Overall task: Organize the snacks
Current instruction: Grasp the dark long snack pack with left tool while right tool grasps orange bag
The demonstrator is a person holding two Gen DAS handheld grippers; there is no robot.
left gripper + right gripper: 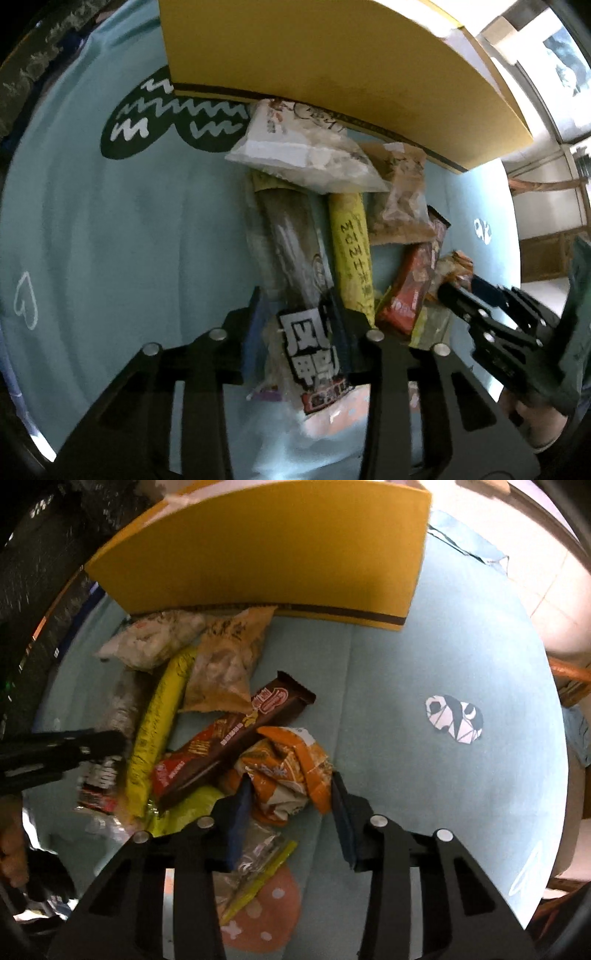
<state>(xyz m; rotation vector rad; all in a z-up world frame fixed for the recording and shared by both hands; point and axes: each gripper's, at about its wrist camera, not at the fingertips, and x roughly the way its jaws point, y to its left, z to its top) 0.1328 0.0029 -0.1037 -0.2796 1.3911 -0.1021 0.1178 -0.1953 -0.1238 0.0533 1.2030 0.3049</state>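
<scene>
left gripper (pixel 299 325): clamped on the long grey packet (pixel 291 251) below the yellow box (pixel 332 51) — to be lifted straight
right gripper (pixel 291 805): apart around the orange packet (pixel 291 771) — to be squeezed gently

cloth (pixel 424 646): pale teal fabric, matt, printed | box (pixel 258 554): yellow cardboard, matt, smooth | long pack (pixel 288 236): clear crinkly plastic film, glossy | brown bar wrapper (pixel 236 738): shiny foil-like plastic | orange packet (pixel 288 771): crumpled glossy film | left gripper (pixel 297 325): matt black plastic, bright metal screws
</scene>
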